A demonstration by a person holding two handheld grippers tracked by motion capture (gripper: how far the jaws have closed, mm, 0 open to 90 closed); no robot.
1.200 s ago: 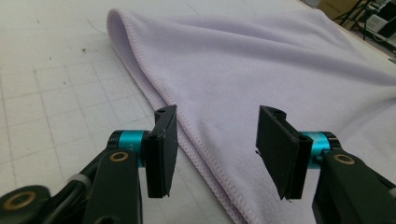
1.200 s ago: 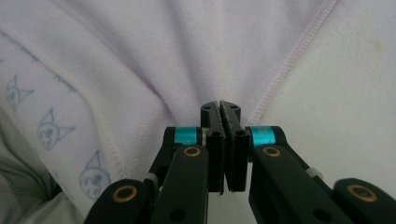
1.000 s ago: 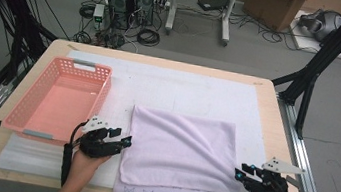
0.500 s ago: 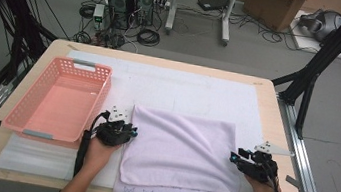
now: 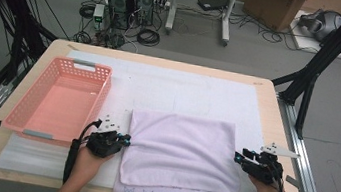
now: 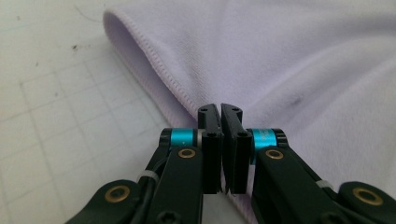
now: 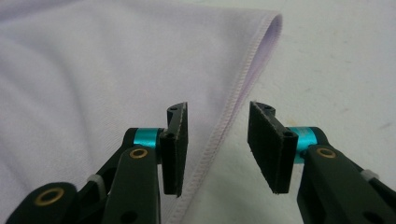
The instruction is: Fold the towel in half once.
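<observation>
Towel: a folded lilac towel (image 5: 182,150) lay on the near middle of the table (image 5: 276,116), over a white mat (image 5: 179,89), its near edge hanging off the table's near side.
Left claw: the left claw (image 5: 127,139) sat at the towel's left edge; its jaws had just been closing and stood pressed together on the stitched hem (seen close in the left gripper view (image 6: 220,112)), with the cloth pinched between them.
Right claw: the right claw (image 5: 239,155) was at the towel's right edge, jaws about half apart; in the right gripper view (image 7: 217,122) the hem (image 7: 238,88) ran up between them, one jaw over the cloth and the other over the mat, neither pad pressing it.
Basket: a pink basket (image 5: 59,100) stood on the left, just beside the left claw.
</observation>
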